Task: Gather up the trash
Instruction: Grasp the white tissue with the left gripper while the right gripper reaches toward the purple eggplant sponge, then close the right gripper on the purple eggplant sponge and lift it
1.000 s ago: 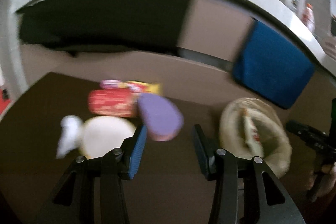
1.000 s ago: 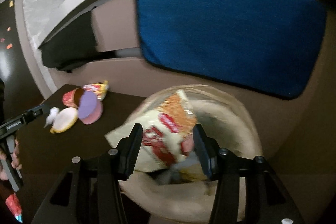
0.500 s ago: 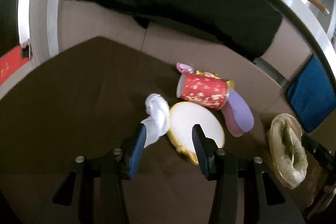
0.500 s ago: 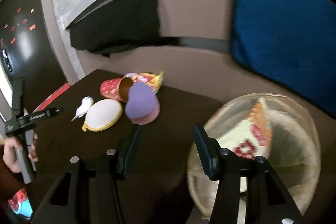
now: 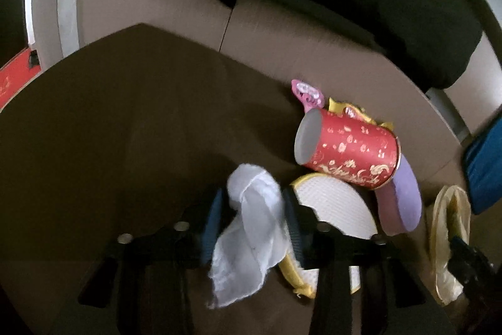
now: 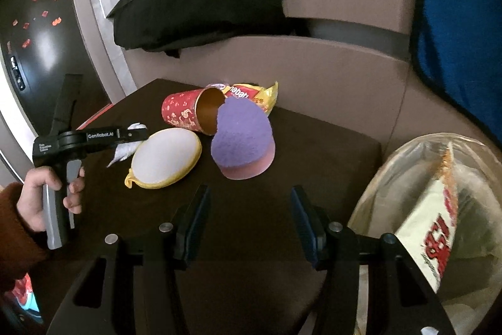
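Two grippers are working over a dark table [image 6: 313,127]. Left gripper [image 5: 252,217] jaws, just closing, are pinching a white tissue [image 5: 251,228] beside the red cup [image 5: 348,151]; the right gripper [image 6: 249,214] is hanging with jaws apart, empty.

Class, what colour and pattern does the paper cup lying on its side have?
The paper cup is red with gold floral motifs, shown best in the left wrist view.

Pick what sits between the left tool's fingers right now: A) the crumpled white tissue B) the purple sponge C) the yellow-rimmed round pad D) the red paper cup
A. In the left wrist view the crumpled white tissue fills the gap of the left tool, whose jaws have just been closing around it; the red paper cup, purple sponge and yellow-rimmed round pad lie off to the side.
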A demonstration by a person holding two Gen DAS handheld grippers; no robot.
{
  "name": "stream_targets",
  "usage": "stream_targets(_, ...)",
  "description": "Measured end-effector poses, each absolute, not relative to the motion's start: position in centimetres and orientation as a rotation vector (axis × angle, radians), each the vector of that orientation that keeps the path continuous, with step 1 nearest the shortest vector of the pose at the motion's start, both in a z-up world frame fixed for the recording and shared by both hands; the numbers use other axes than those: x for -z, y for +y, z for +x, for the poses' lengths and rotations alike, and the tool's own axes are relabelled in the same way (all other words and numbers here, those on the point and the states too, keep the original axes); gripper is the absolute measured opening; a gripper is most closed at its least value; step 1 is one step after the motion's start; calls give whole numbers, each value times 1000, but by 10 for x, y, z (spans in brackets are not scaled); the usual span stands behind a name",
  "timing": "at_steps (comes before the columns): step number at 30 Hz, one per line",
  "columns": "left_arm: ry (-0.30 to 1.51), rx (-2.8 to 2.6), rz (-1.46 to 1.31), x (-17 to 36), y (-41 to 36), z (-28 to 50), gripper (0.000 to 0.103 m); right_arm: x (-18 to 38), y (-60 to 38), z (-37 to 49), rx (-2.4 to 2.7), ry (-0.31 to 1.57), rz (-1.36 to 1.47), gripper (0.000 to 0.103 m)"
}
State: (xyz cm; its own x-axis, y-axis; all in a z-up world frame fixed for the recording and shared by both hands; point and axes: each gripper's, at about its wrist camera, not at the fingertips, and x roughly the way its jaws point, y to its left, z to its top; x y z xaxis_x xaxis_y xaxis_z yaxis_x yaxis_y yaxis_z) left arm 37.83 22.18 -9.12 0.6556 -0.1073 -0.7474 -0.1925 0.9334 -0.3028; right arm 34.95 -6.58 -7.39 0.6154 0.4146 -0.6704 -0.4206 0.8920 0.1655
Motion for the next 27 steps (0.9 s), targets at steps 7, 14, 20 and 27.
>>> stream_targets(7,830,-13,-335,78,225,349,23,79,-44,374,-511,766,12,53)
stream_targets(14,791,36,-300,55,229,295,23,79,-30,425,-474,757,67,57)
stream_targets(20,795,25,-310,57,242,264,23,102,-31,454,-461,817,143,58)
stream_targets(27,808,-7,-365,67,260,254,24,87,-1,419,-542,727,59,51)
